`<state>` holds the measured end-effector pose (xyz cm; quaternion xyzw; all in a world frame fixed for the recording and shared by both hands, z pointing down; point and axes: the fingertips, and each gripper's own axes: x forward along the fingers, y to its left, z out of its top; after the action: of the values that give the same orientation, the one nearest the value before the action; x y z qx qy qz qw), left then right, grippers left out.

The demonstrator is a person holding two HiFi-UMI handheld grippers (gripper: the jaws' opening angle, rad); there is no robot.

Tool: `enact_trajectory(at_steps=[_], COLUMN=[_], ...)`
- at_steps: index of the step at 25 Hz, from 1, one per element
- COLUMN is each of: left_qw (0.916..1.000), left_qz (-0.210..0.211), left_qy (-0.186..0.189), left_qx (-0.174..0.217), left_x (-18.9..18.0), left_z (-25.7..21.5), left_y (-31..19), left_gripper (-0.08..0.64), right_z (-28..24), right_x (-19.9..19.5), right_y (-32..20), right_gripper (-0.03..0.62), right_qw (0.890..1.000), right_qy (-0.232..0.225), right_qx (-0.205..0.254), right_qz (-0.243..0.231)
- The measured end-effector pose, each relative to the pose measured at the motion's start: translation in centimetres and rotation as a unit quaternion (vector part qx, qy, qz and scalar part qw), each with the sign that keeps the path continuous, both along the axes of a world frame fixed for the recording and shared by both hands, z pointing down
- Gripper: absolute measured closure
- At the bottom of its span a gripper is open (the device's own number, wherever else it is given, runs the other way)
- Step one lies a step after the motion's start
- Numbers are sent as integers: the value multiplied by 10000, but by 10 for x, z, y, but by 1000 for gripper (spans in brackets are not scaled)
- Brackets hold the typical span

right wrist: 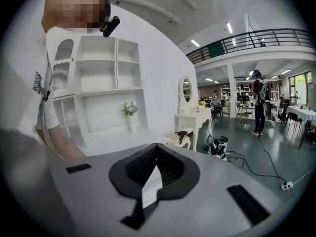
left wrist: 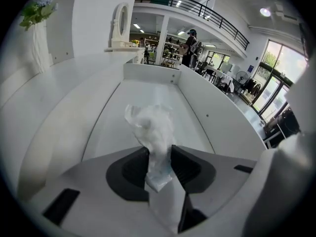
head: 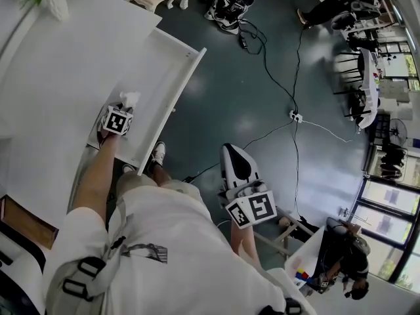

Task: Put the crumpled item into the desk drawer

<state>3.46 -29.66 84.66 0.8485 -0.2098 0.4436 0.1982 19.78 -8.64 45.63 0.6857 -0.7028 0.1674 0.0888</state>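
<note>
L gripper (left wrist: 159, 149): jaws part-closed, pinching the wad (left wrist: 150, 127) by its narrow lower end. The bulk of it sticks out past the tips, and a small tail hangs back between the pads. I can't tell if it's tissue or thin film; it's white, crinkled and semi-see-through.

My read on handling: v. light, soft, no stiffness, crushes to nothing. It's not fragile in any way that matters and not slippery, but it's likely to cling to a pad or drift on release rather than drop clean. The grip is fine where it is, on the squeezed waist, and needs no more force. If I had to regrip, I'd take the densest fold, not a loose edge, since an edge would prob. tear or pull out.

Around it: the wad is over the open drawer (left wrist: 217, 127), with white walls on both sides and the floor of the drawer below. I can't tell whether it touches the bottom. In the head view the L gripper (head: 125, 110) tilts down into the drawer (head: 177, 87), which is pulled out from the desk (head: 59, 64), and the wad (head: 130, 98) shows just ahead of the tips.

R gripper (right wrist: 157, 147): pads pressed together at the tips, nothing between them. In the head view it (head: 233, 156) hangs well apart from the drawer, over bare floor, so it's idle.
</note>
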Motion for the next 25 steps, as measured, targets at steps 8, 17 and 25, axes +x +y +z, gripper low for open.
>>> enact_trajectory(at_steps=[8, 17, 25], left_qw=[9988, 9939, 9960], left_qz=[275, 193, -89], left_qy=[-397, -852, -308], left_qx=[106, 676, 829], left_x=[-1, -6, -14], left_z=[12, 11, -26], left_y=[6, -5, 21], left_gripper=[413, 262, 241], right_z=[1, 0, -6], right_x=[0, 5, -14], right_y=[23, 47, 49], right_gripper=[583, 583, 583], right_qw=[9996, 9992, 9998], right_qy=[14, 39, -10], right_qx=[-92, -10, 205], right_qz=[263, 405, 40])
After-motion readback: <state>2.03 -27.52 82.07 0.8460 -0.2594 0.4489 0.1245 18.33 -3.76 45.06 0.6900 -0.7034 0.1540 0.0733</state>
